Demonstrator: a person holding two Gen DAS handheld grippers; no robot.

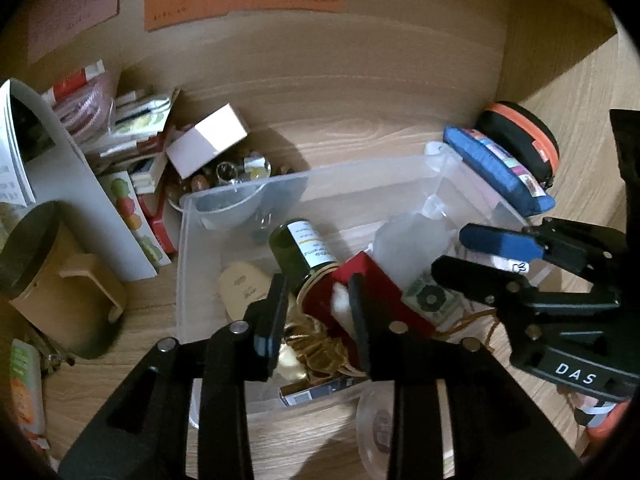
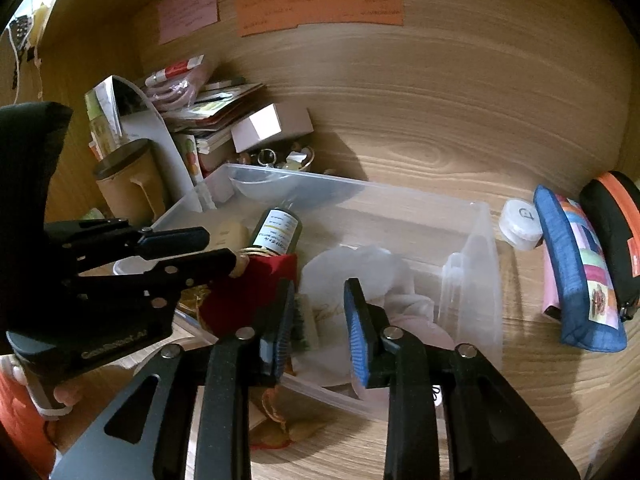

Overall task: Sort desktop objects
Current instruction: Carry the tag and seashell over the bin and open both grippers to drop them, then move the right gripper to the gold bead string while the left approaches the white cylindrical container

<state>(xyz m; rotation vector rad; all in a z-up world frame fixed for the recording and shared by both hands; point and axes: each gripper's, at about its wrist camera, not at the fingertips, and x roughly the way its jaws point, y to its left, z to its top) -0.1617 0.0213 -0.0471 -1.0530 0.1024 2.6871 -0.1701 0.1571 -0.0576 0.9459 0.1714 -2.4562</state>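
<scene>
A clear plastic bin [image 1: 184, 240] [image 2: 472, 264] stands on the wooden desk. In it lie a dark green bottle [image 1: 298, 254] [image 2: 276, 230], a red pouch [image 1: 376, 284] [image 2: 260, 280], a beige case [image 1: 244, 286], gold trinkets [image 1: 316, 346] and a white translucent bag [image 1: 412, 248] [image 2: 360, 272]. My left gripper [image 1: 318, 308] [image 2: 218, 246] is open, its fingers over the red pouch and gold trinkets. My right gripper [image 2: 318, 316] [image 1: 448, 254] is open above the white bag in the bin's right half.
Right of the bin lie a blue pouch [image 2: 576, 276] [image 1: 500, 168], a black-orange case [image 2: 612, 232] [image 1: 520, 140] and a white round tin [image 2: 520, 224]. To the left are a tan mug [image 1: 56, 280] [image 2: 128, 184], booklets, a pink box [image 1: 208, 140] and a bowl of small items [image 1: 236, 172].
</scene>
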